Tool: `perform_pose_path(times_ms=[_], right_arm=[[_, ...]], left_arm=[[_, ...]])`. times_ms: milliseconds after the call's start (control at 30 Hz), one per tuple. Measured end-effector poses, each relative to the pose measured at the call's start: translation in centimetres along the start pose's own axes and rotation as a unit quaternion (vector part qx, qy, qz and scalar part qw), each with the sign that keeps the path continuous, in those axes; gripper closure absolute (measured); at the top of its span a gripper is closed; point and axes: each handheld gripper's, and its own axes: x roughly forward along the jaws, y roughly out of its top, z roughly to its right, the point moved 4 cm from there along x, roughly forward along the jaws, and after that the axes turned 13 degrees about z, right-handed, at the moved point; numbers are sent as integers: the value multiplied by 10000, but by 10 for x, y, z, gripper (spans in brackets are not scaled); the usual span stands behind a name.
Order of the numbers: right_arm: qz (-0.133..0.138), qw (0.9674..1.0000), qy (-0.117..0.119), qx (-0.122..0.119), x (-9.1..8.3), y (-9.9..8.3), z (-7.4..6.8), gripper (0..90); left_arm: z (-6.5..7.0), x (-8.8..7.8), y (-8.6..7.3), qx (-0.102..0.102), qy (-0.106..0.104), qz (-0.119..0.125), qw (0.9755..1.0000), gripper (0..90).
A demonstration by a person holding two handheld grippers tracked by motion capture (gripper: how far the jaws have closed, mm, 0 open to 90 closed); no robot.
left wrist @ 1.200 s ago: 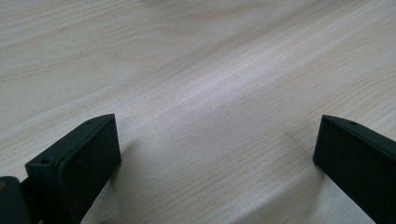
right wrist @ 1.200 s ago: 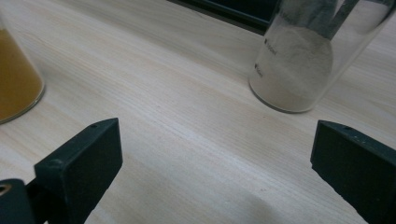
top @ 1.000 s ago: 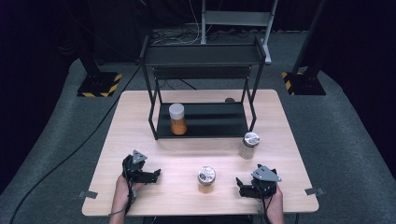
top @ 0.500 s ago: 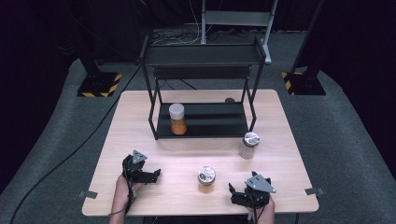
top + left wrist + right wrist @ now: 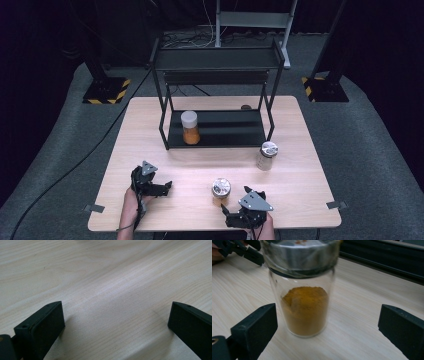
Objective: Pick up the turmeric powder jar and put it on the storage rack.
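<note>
Spice jar (image 5: 220, 190) upright near the table's (image 5: 150, 130) front edge, a little right of its middle, steel lid up, long axis vertical. Right gripper (image 5: 235, 212) at the front edge just behind it on the person's side, a shade toward the right corner, aimed at it with jaws wide apart. From the right gripper view: jar (image 5: 304, 297) dead ahead and nearer the left pad (image 5: 258, 326) than the right, not yet between the pads, nothing touching. Glass part-filled with orange-brown powder at the bottom.

Left gripper (image 5: 156, 188) resting toward the front left corner, well apart from the jar, jaws spread and empty over bare wood (image 5: 107, 290). Clearly the farther of the two, so the grasp looks like the right one's job.

Judged next: a short push forward, with a slight shift to centre the glass between the pads, then a squeeze across the body below the lid. Risk: the near pad nudging the glass and tipping it.

Elsewhere: rack (image 5: 218, 95) at the table's back edge, an orange jar (image 5: 190, 127) on its bottom shelf, another lidded jar (image 5: 266, 156) toward the right edge.
</note>
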Motion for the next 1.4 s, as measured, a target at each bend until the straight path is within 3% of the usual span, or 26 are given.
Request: perform_pose_path(times_ms=[367,733,833,1067,1400], right_arm=[[-181,9989,433,-97,35,2,-11,15],[-67,9985,511,-196,48,7,-15,16],[-37,9986,501,-190,49,7,-15,61],[126,9980,615,-89,46,8,-14,269],[131,9978,643,-81,46,8,-14,306]], left_arm=[[0,0,0,1,1,-1,10000,2],[0,0,0,2,2,-2,10000,2],[0,0,0,2,2,0,10000,2],[0,0,0,1,8,1,10000,3],[0,0,0,-6,17,6,10000,4]])
